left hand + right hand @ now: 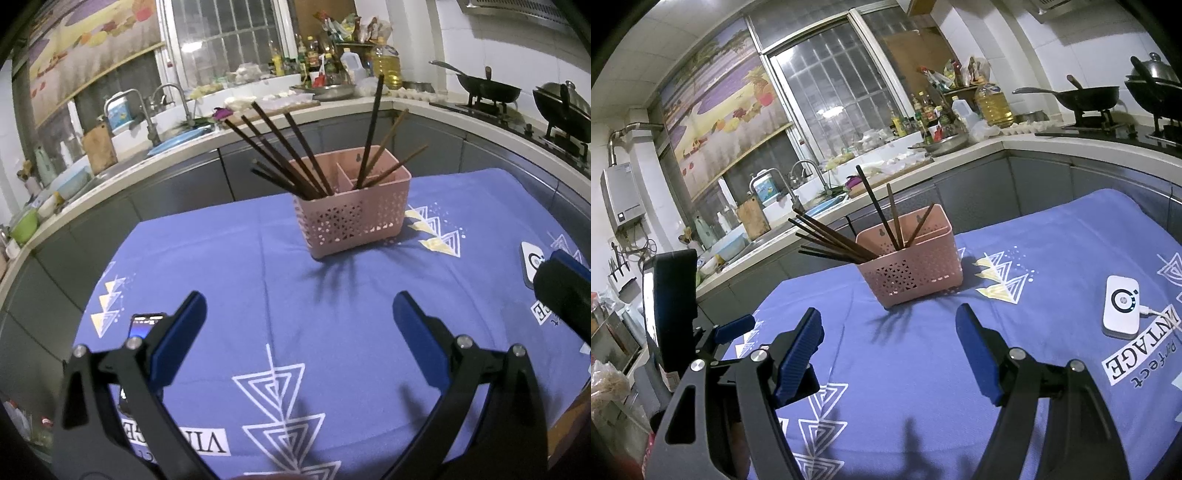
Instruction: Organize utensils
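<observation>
A pink perforated utensil basket [352, 218] stands on the blue patterned tablecloth [258, 258], also in the right wrist view [910, 269]. Several dark chopsticks [280, 147] lean left out of its left compartment; a few more [373, 136] stand in the right one. They show too in the right wrist view [831, 242]. My left gripper [299, 314] is open and empty, low over the cloth in front of the basket. My right gripper [888, 332] is open and empty, also in front of the basket. The left gripper's body appears at the left of the right wrist view [676, 306].
A phone [146, 325] lies on the cloth by my left finger. A white device with a cable [1120, 310] lies at the right. Behind the table runs a kitchen counter [184, 147] with sink, bottles and woks [487, 88].
</observation>
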